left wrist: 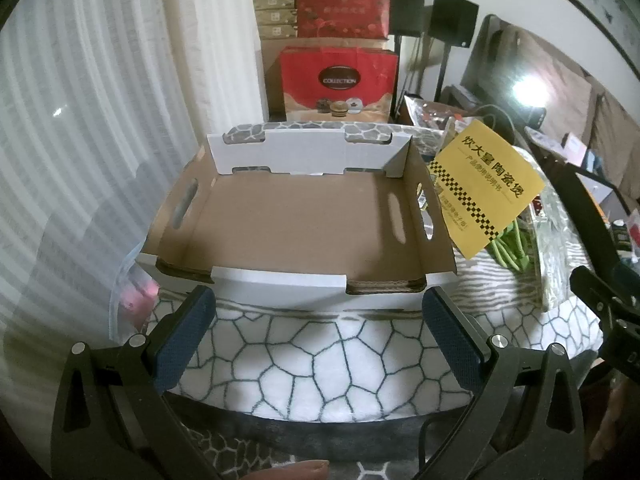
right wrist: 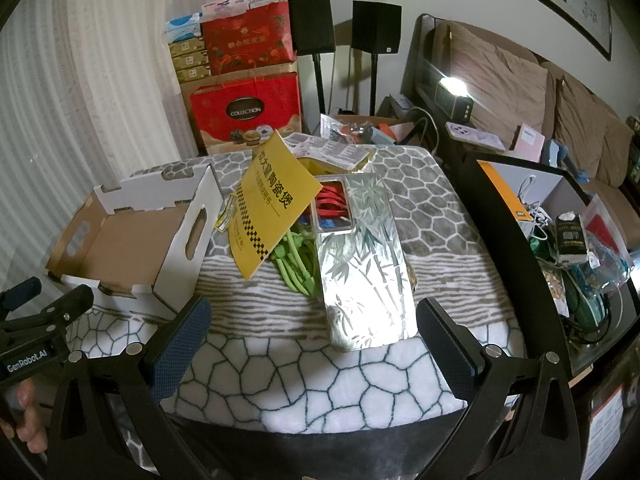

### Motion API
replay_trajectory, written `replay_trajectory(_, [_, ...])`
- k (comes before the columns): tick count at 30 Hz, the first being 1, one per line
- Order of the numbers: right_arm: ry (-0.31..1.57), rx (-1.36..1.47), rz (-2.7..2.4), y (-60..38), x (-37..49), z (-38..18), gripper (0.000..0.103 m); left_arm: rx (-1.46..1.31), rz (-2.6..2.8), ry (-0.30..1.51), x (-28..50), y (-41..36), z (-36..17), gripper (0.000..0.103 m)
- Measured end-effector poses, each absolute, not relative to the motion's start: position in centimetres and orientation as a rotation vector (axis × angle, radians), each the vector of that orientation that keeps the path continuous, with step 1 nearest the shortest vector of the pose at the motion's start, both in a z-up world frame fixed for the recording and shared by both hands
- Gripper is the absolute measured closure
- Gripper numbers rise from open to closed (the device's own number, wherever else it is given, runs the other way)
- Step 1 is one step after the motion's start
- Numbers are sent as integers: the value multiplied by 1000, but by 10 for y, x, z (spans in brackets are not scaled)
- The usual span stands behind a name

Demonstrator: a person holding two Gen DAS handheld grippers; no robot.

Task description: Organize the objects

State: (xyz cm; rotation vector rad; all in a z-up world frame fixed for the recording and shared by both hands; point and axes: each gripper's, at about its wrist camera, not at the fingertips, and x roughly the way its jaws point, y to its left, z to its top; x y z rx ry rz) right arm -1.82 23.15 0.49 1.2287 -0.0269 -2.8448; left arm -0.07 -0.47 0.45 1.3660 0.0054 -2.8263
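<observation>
Both my grippers, left (left wrist: 318, 334) and right (right wrist: 314, 344), are spread wide and hold nothing. One empty cardboard box (left wrist: 292, 216) sits on the patterned table (right wrist: 320, 376), beside one yellow booklet (right wrist: 274, 208), one silver tin (right wrist: 360, 256) and green cables (right wrist: 298, 260).

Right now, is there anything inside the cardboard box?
No, the cardboard box shows only its bare brown floor, with nothing lying in it.
</observation>
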Motion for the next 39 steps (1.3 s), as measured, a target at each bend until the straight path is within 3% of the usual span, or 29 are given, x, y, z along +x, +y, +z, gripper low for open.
replay_trajectory(39, [-28, 1242, -2832, 236, -23, 0, 0, 1382, -2833, 7, -8, -2, 0, 0])
